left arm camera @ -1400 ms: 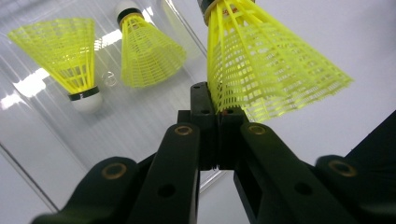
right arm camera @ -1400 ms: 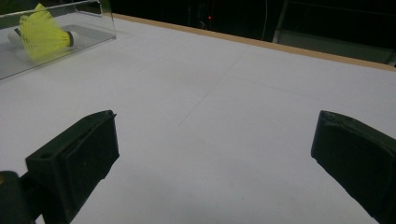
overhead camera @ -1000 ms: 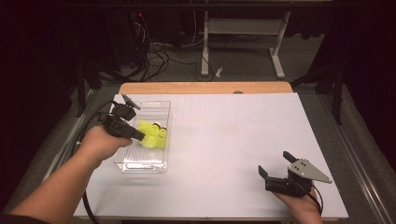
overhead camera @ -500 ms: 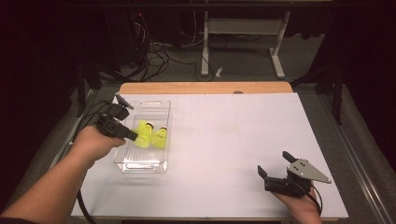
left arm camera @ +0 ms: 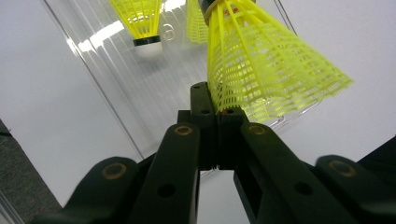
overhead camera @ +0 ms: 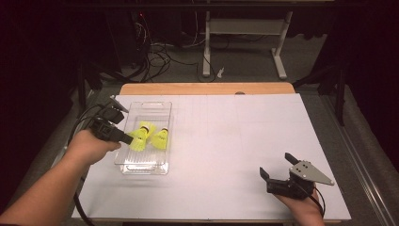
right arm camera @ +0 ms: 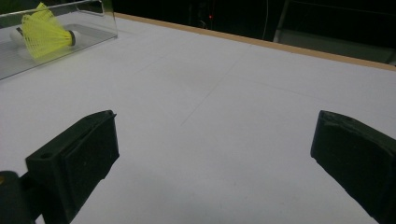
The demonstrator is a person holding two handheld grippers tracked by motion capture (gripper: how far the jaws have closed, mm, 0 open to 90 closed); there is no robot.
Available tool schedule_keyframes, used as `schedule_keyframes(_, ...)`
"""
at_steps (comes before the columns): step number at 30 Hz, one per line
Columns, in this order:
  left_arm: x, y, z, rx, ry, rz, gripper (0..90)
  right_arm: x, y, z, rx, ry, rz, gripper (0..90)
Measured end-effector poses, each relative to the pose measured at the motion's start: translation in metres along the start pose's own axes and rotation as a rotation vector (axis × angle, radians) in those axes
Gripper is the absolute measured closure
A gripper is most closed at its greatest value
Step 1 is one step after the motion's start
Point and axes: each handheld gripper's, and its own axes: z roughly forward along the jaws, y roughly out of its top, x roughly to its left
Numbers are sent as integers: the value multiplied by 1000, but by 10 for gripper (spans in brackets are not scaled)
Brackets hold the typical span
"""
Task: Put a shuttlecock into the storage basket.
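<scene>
Yellow mesh shuttlecock (left arm camera: 271, 70) hanging over clear bin (overhead camera: 155, 107), left gripper (left arm camera: 217, 116) pinching skirt edge for carrying; right gripper (right arm camera: 210, 154) idling wide-jawed, well apart.

A white table top (overhead camera: 226, 141) with a wooden far edge (overhead camera: 207, 88) — cables (overhead camera: 160, 56) on the floor behind.

Two shuttlecocks (overhead camera: 141, 136) have neon-yellow mesh skirts and white corks banded in black, the tray (overhead camera: 143, 165) is clear, the table (overhead camera: 226, 141) white, both grippers black.
</scene>
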Motion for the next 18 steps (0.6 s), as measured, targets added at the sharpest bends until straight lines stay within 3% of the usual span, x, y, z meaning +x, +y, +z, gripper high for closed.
schedule_keyframes(1,12,3,-13,182,8,182,892,0,0,0,-1,0,0,15)
schedule_keyframes(4,12,1,-12,141,5,145,891,0,1,0,-1,-1,0,15)
schedule_keyframes(7,12,-1,-6,73,1,71,891,1,1,0,-2,0,-2,16)
schedule_keyframes(8,8,-3,0,-1,12,-15,892,0,1,0,-1,0,-3,16)
schedule_keyframes(9,13,-3,-3,65,7,52,892,0,0,0,0,0,-2,16)
schedule_keyframes(10,10,-5,2,3,21,-20,892,0,0,0,0,0,-1,16)
schedule_keyframes(18,19,-13,12,14,24,-40,891,1,0,1,3,3,-2,16)
